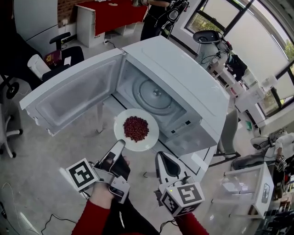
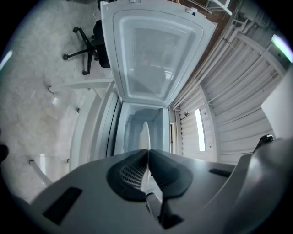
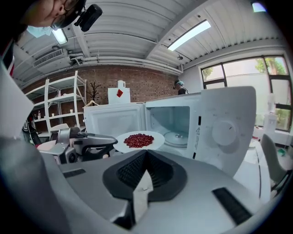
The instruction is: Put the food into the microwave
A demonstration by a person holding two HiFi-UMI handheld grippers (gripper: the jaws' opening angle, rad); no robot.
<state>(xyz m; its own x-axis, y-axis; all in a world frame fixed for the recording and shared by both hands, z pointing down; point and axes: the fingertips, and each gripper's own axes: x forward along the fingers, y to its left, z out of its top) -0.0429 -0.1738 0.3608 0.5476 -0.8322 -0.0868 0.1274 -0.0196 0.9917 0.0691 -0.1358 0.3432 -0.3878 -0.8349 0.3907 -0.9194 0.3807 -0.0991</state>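
Note:
A white plate [image 1: 148,137] heaped with red beans [image 1: 136,128] hangs in the air just in front of the open white microwave [image 1: 183,87]. My left gripper [image 1: 119,145] is shut on the plate's near-left rim. In the left gripper view the plate [image 2: 144,136] shows edge-on between the shut jaws, pointing at the cavity. The glass turntable [image 1: 154,94] inside is bare. My right gripper [image 1: 162,157] stays shut and empty, just right of the plate and below it. In the right gripper view the plate [image 3: 138,140] sits level before the cavity [image 3: 171,121].
The microwave door [image 1: 73,94] is swung wide open to the left. The control panel [image 3: 226,130] is right of the cavity. Office chairs [image 1: 59,57] and a red-covered table [image 1: 115,13] stand behind. A clear box [image 1: 243,193] sits at the right.

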